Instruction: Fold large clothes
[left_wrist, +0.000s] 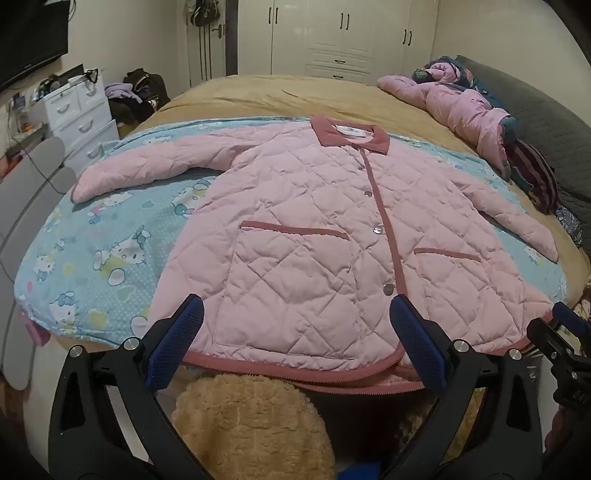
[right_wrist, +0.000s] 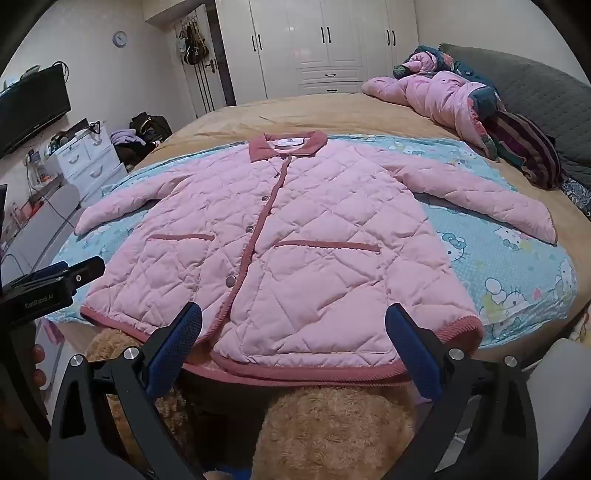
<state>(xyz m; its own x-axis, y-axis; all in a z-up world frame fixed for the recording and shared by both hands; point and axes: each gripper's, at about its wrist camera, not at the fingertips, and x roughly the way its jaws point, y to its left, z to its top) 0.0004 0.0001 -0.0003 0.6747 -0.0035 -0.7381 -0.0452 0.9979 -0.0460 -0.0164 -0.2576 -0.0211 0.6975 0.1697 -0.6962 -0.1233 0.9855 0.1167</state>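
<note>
Left wrist view: the pink quilted jacket (left_wrist: 306, 236) lies flat, buttoned, front up on the cartoon-print blanket (left_wrist: 110, 251), collar at the far end. The left gripper (left_wrist: 295, 325) has its fingers spread wide over the jacket's near hem, holding nothing. Bare blanket shows beyond the jacket's left sleeve.

Right wrist view: the jacket (right_wrist: 295, 236) lies just ahead of the right gripper (right_wrist: 293, 328), whose fingers are also spread wide and hold nothing. Open blanket (right_wrist: 517, 266) flanks the jacket's right edge.
</note>
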